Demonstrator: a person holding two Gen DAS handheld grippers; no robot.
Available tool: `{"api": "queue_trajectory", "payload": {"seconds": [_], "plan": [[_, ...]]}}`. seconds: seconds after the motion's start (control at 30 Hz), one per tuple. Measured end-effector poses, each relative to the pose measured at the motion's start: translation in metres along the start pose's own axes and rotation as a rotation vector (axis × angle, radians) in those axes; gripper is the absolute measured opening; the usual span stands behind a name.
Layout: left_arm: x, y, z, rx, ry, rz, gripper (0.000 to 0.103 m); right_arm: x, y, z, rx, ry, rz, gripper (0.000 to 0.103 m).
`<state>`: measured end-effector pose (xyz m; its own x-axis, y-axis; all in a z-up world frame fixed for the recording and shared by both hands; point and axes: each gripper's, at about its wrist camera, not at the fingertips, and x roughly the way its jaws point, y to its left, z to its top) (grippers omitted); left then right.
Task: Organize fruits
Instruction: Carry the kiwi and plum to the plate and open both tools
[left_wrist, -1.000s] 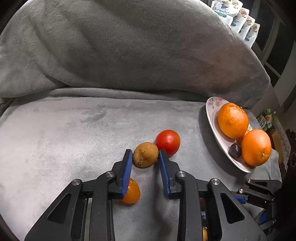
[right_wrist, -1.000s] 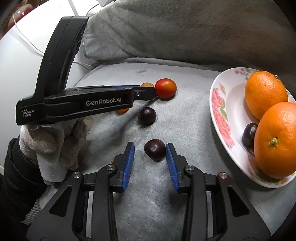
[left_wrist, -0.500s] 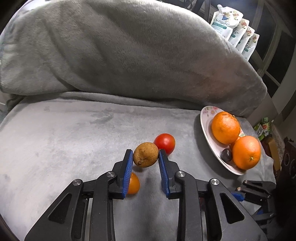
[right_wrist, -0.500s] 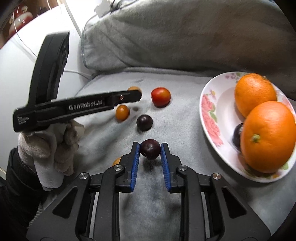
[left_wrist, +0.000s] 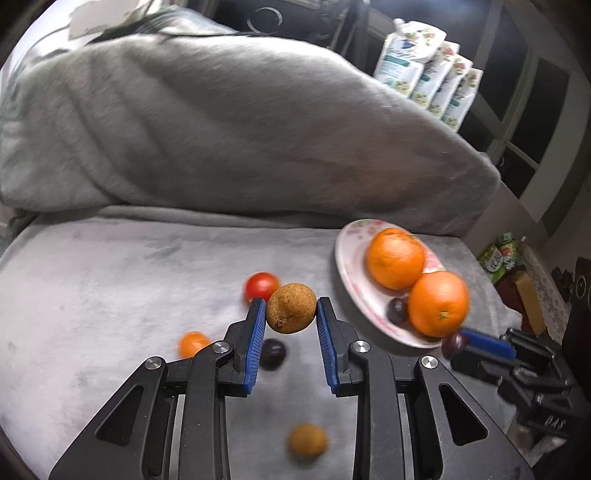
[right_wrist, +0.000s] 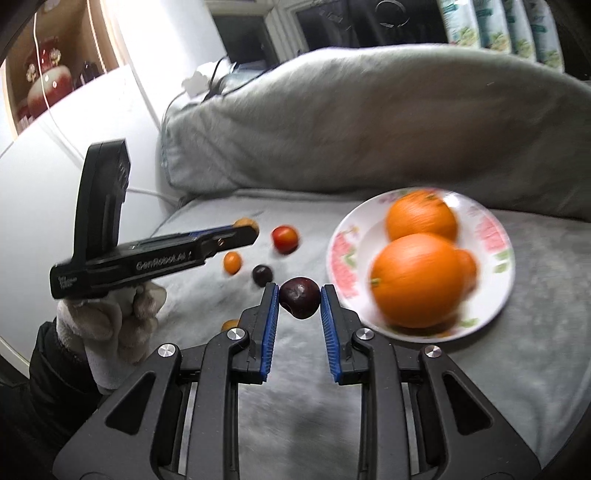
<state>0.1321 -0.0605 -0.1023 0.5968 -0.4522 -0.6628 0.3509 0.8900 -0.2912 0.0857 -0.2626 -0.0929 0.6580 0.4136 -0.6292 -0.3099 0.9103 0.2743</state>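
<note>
1. Plate (left_wrist: 351, 266) already carries two oranges (left_wrist: 395, 257) and one dark plum (left_wrist: 397, 311); it lies on the grey blanket (left_wrist: 110, 280), at about 3 o'clock from the loose fruits in the left wrist view.
2. Left gripper (left_wrist: 291, 314) is closed on a brown fruit (left_wrist: 291, 308), which is clamped between the blue pads and seems lifted off the blanket.
3. Right gripper (right_wrist: 299, 301) is closed on a second plum (right_wrist: 299, 297). Its jaws have just been closing, and now the plum sits between them, with the plate just beside it at 2 o'clock.
4. These two fruits are picked but not yet delivered, as I judge.
5. Four fruits are left on the blanket: a red tomato (left_wrist: 261, 286) at 10 o'clock from the brown fruit, a small orange fruit (left_wrist: 192, 343) at 8 o'clock, a third plum (left_wrist: 272, 353) just below the left gripper's pad, and another brown fruit (left_wrist: 307, 441) at 6 o'clock.
6. So the task looks less than half done: three fruits are on the plate, two are in the grippers, and four wait.
</note>
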Motion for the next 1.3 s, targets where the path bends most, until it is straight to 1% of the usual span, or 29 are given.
{"api": "queue_trajectory", "payload": {"seconds": [0.13,0.3,0.53,0.8,1.0,1.3], "plan": [[0.0,-0.024,0.004,0.035,-0.019,-0.028,0.026,-0.019,-0.014,0.003,0.004,-0.038,-0.034,0.024],[0.009,-0.049,0.006,0.072,-0.02,-0.049,0.026,-0.037,-0.036,0.007,0.029,-0.065,-0.075,0.024],[0.022,-0.071,0.006,0.096,-0.008,-0.078,0.026,-0.045,-0.063,0.008,0.066,-0.077,-0.103,0.024],[0.027,-0.08,0.006,0.113,0.0,-0.083,0.026,-0.043,-0.085,0.015,0.099,-0.079,-0.107,0.024],[0.032,-0.084,0.007,0.126,0.004,-0.073,0.026,-0.035,-0.098,0.02,0.123,-0.074,-0.106,0.024],[0.038,-0.075,0.006,0.107,0.013,-0.066,0.026,-0.024,-0.11,0.026,0.128,-0.061,-0.11,0.024]]}}
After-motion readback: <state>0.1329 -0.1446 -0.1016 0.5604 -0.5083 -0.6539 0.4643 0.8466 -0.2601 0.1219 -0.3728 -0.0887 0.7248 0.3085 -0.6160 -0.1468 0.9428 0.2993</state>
